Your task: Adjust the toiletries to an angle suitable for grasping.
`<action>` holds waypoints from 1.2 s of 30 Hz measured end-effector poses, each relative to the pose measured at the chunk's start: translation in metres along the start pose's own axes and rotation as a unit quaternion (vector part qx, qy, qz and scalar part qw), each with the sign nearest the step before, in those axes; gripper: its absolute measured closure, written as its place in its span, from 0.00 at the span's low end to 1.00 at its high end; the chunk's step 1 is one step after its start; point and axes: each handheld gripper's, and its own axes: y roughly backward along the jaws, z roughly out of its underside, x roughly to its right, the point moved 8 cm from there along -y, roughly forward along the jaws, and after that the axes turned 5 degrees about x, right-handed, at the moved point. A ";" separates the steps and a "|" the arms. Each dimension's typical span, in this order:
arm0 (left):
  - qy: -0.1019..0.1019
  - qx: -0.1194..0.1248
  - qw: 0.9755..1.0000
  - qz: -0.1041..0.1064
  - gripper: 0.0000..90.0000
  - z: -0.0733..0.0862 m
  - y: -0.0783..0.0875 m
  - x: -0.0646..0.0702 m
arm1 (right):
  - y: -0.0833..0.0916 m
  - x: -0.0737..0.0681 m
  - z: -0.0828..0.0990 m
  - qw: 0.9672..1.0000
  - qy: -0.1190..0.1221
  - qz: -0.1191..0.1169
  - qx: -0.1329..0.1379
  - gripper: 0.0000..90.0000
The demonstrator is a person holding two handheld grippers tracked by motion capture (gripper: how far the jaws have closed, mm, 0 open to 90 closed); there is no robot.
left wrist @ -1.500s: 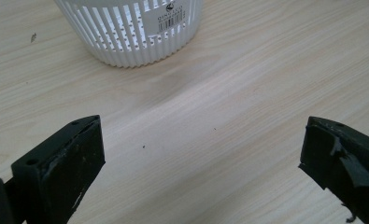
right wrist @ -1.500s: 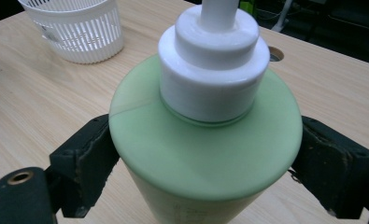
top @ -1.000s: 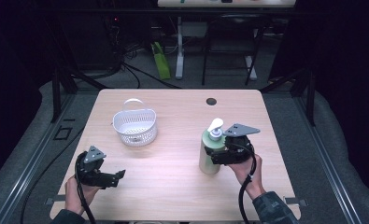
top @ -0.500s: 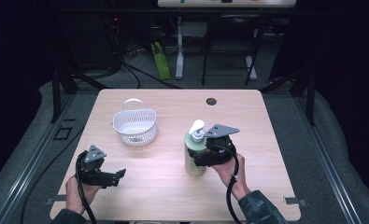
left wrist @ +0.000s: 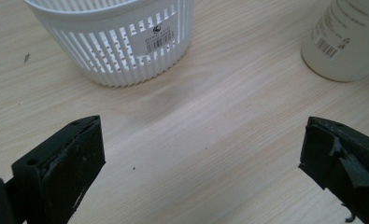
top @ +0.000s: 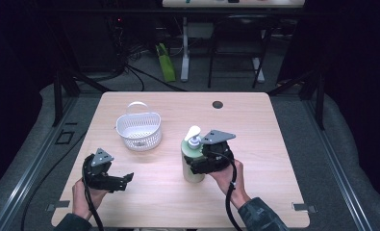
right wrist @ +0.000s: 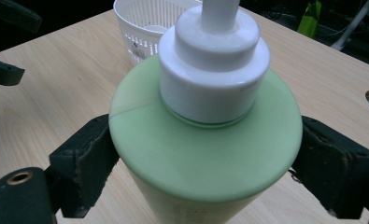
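Down at the desk's [top: 274, 125] front-left corner, the person's left hand [top: 84, 195] holds the left gripper [top: 122, 180] low over the wood, its jaws spread wide apart with nothing between them; in the left gripper view only bare wood lies between the two black jaws. Beyond it, toward the middle of the desk's left half, sits a white slatted basket [top: 139, 130] with its thin handle raised; a barcode sticker shows on its wall in the left gripper view [left wrist: 126, 44]. Right of the basket, near the desk's centre and somewhat toward the front edge, stands a pale green pump bottle [top: 191, 163] with a white pump head, upright. The right gripper [top: 197, 166] has its jaws closed against the bottle's two sides just below the shoulder [right wrist: 205, 154]. The right hand [top: 228, 173] holds that gripper from the bottle's right, its cable trailing back toward the front edge.
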 end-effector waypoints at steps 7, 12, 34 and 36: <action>-0.021 0.015 1.000 0.017 0.00 -0.011 -0.002 0.018 | 0.001 -0.001 0.001 1.000 0.002 0.001 -0.005 0.00; -0.025 0.026 0.999 0.039 0.00 -0.021 -0.006 0.031 | 0.012 0.000 0.002 1.000 -0.002 -0.009 0.001 0.00; -0.076 0.066 0.986 0.137 0.00 -0.080 -0.050 0.107 | 0.123 0.075 0.139 0.982 -0.100 0.100 -0.126 0.00; -0.084 0.078 0.983 0.143 0.00 -0.089 -0.055 0.117 | 0.132 0.081 0.153 0.978 -0.115 0.109 -0.138 0.00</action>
